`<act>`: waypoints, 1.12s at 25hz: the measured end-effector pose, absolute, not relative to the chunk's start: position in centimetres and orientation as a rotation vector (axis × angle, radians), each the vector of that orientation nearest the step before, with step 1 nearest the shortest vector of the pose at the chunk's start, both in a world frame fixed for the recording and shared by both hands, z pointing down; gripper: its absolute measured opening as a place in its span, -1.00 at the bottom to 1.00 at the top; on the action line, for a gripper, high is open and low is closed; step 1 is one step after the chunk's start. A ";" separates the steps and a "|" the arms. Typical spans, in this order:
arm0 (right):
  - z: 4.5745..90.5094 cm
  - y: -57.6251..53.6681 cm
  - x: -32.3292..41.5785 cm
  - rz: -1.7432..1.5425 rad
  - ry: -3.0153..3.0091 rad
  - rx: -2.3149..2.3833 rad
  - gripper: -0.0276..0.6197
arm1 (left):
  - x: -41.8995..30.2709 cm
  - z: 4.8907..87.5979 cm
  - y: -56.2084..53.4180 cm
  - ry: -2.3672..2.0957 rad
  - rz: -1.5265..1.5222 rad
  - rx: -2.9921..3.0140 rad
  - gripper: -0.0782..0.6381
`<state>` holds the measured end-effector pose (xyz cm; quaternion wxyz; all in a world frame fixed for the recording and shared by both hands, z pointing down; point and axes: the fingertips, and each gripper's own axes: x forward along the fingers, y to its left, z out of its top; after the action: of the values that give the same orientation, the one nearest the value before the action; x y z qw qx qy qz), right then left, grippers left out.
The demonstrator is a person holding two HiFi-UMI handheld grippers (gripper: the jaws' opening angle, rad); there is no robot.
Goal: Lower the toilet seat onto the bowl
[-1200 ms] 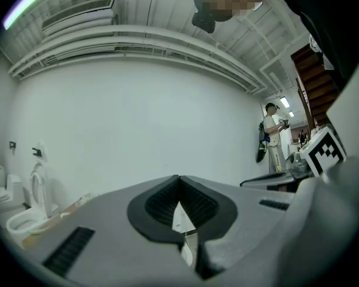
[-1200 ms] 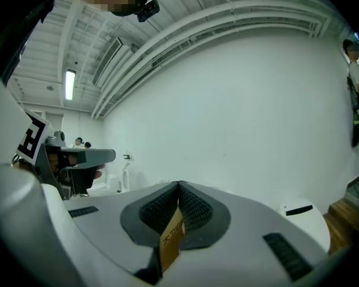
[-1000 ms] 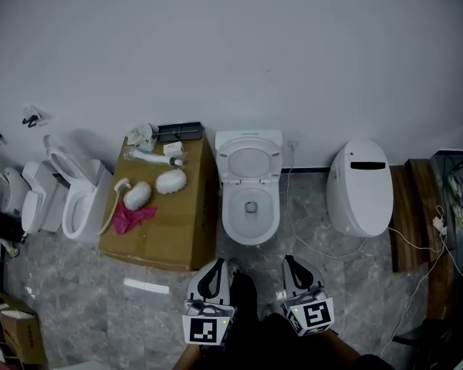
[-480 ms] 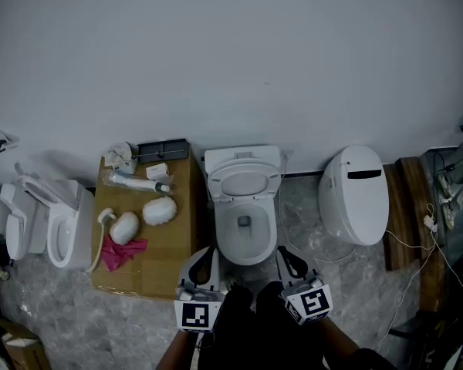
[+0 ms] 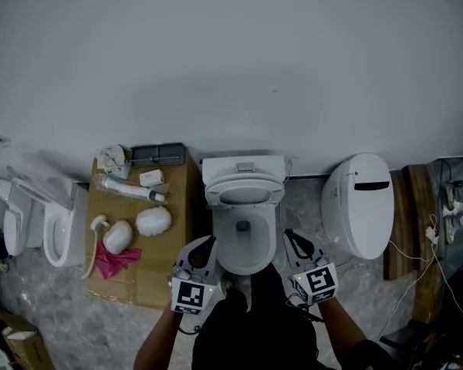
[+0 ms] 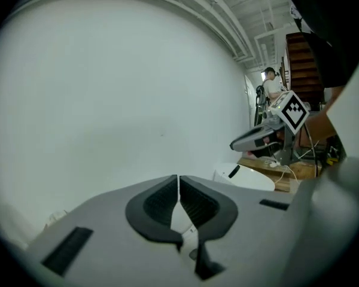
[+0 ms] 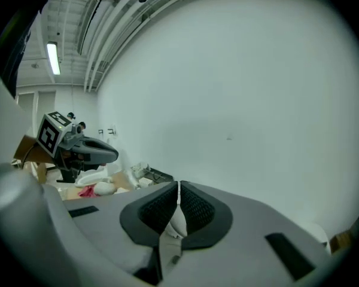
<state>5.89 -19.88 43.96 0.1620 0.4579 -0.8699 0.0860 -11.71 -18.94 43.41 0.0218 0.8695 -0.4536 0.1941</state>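
The toilet seat is seen raised at the back of the bowl and leant toward the tank and the wall. Its hinge end is down, its free end is up, its ring is turned toward the person, and the bowl's long axis runs from the person to the wall. The left gripper and right gripper are held just beside the bowl's front, 1 on each side and apart from the seat, each with its 2 jaws pressed together on nothing.
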 end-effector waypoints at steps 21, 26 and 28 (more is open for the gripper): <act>63.4 -37.2 7.5 0.196 -2.194 0.782 -0.56 | -11.7 63.7 -35.8 -0.980 1.274 2.629 -0.32; 66.0 -38.5 6.7 0.174 -2.172 0.694 -0.55 | -12.2 66.9 -37.7 -0.920 1.424 2.624 -0.32; 66.8 -38.8 6.6 0.168 -2.160 0.659 -0.55 | -12.2 67.9 -38.2 -0.889 1.436 2.610 -0.32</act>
<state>6.62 -38.83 66.76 0.4246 0.2633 -0.8636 0.0670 -12.21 -38.23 67.92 0.0167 0.8394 -0.2860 0.4618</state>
